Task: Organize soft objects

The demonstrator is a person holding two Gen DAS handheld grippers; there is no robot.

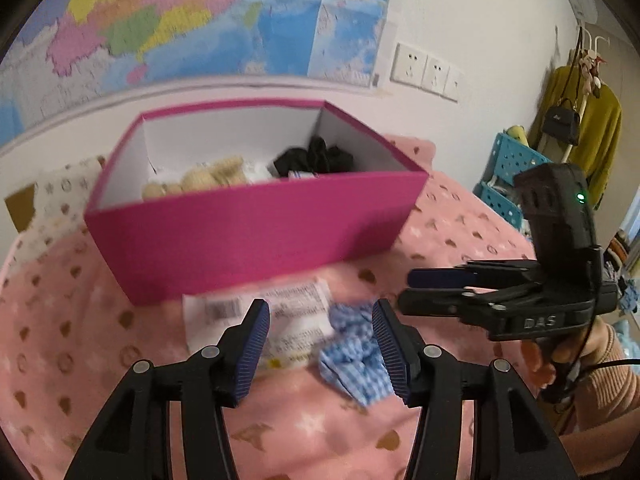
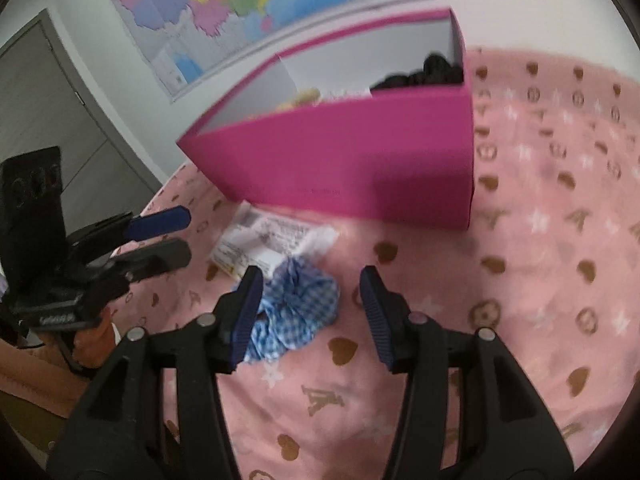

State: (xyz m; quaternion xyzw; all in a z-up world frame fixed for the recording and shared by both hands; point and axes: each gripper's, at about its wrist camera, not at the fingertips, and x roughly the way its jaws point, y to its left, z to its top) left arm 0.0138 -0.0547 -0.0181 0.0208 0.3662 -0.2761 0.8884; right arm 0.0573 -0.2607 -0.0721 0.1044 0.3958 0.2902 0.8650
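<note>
Both grippers aim down at a pink printed blanket [image 2: 540,240], jaws apart, nothing clamped. Left gripper [image 1: 320,344] has the blue gingham scrunchie [image 1: 354,354] ahead between its fingertips, nearer the right-side pad, not pressed. Right gripper [image 2: 310,312] has the same scrunchie against its left-side finger; contact unclear through blur. A clear packet with a printed label [image 1: 260,312] lies partly under the scrunchie, just beyond the left gripper's tips. Magenta box [image 1: 256,240] stands open-topped right behind, already holding a beige plush [image 1: 200,180] and a black fabric item [image 1: 316,158], so it's likely the collection bin. Scrunchie and packet lie outside, probably next to go in.
</note>
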